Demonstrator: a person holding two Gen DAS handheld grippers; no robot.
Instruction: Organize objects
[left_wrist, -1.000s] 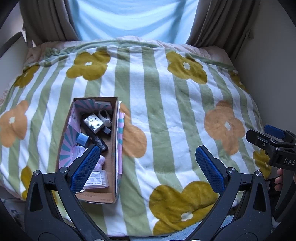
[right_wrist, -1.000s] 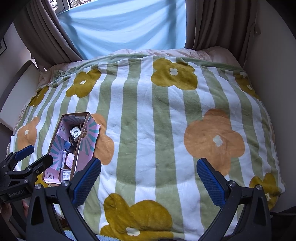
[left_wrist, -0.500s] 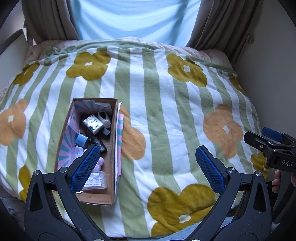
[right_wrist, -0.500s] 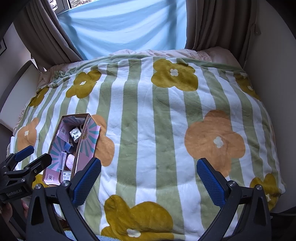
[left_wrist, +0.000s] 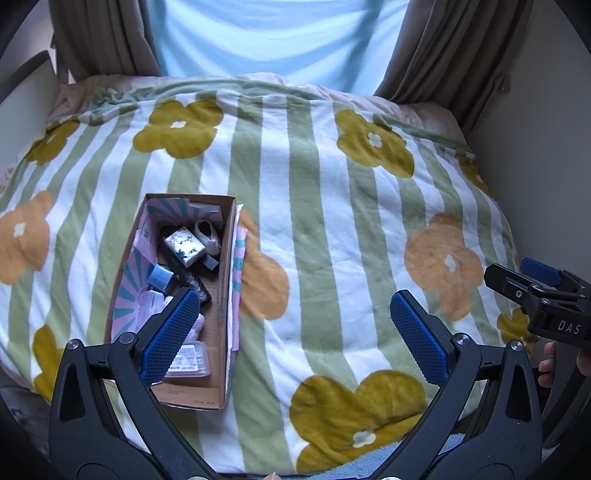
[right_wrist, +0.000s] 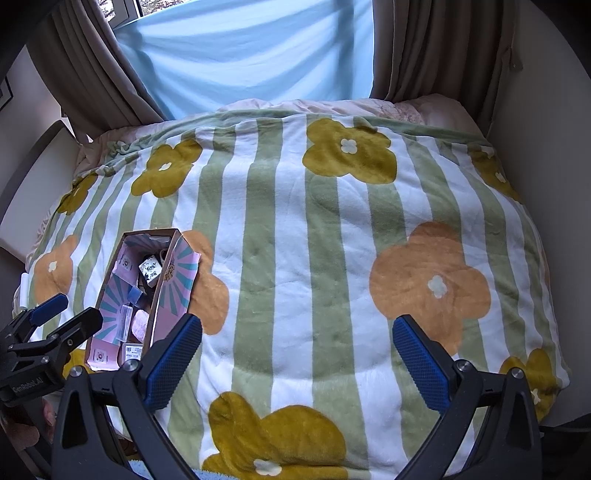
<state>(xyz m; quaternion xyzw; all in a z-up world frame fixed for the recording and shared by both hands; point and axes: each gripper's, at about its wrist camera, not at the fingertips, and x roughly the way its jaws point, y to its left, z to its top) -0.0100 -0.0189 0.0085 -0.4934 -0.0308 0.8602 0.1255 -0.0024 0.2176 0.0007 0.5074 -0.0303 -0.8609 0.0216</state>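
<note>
we judge it nearly done: small items fill the cardboard box (left_wrist: 227, 295) lower left on the bed (left_wrist: 314, 221); left hand-held gripper (left_wrist: 291, 332) and right hand-held gripper (right_wrist: 295, 354) both gape empty.

1. A blanket (left_wrist: 314, 221) with green and white stripes and big mustard and orange flowers covers the bed.
2. A pale pink quilt (right_wrist: 406, 107) shows past the blanket's far edge.
3. A light blue sheet (right_wrist: 251, 55) hangs across the window behind the bed.
4. Brown curtains (right_wrist: 424, 48) hang on both sides of the blue sheet.
5. A cream wall (left_wrist: 535, 147) stands along the bed's right side.
6. A bit of window glass (right_wrist: 125, 7) shows at the top left in the right wrist view.
</note>
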